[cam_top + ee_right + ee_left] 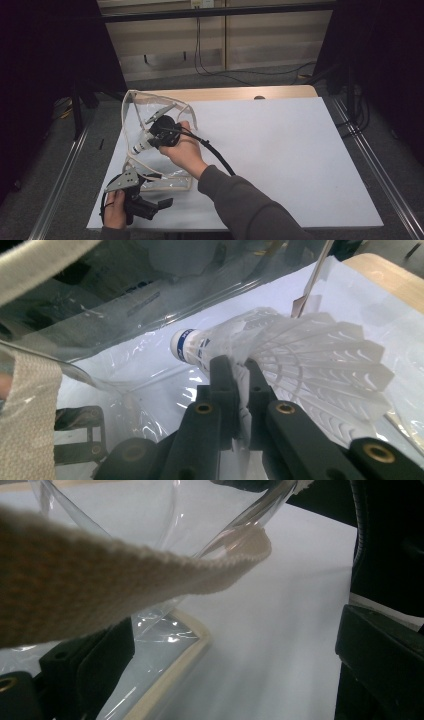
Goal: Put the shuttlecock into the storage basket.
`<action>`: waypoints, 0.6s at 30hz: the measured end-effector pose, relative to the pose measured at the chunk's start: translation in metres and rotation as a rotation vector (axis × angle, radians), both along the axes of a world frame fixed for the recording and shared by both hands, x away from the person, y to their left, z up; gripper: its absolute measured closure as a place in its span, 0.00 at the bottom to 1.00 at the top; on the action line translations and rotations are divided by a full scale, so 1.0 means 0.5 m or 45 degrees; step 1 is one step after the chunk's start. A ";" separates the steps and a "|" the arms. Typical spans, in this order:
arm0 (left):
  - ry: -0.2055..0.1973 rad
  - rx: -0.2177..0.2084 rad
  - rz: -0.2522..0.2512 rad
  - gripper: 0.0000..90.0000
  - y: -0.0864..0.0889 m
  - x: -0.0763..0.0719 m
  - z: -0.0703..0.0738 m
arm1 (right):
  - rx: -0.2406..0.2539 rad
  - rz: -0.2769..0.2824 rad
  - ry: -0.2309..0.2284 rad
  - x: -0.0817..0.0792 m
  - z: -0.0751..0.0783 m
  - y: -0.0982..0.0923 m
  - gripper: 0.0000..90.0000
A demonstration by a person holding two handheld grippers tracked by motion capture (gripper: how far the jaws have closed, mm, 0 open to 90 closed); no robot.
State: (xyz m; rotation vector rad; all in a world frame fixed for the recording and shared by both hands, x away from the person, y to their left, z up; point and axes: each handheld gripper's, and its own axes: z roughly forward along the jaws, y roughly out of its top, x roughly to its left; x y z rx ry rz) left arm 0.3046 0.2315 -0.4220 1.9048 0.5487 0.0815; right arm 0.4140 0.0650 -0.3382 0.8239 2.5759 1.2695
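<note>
Here a shuttlecock (280,360) is pinched by the right gripper (239,371) inside a clear bag (150,150).

The jaws are pressed together on the feather skirt, with the cork pointing away over the white table (280,150). The bag's cloth strap (100,585) is draped across the left gripper (131,196), at the bag's near corner; whether its jaws are spread or closed on the strap cannot be told.
</note>
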 end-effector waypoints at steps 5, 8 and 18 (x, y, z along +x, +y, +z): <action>0.002 -0.001 -0.002 0.03 0.000 0.000 0.000 | -0.032 0.022 0.005 0.000 -0.012 0.006 0.97; 0.002 0.002 -0.001 0.03 0.000 0.000 0.000 | -0.054 0.038 0.004 -0.002 -0.019 0.012 0.97; 0.002 -0.002 -0.006 0.03 0.000 0.001 -0.001 | -0.077 0.070 0.009 -0.003 -0.031 0.021 0.97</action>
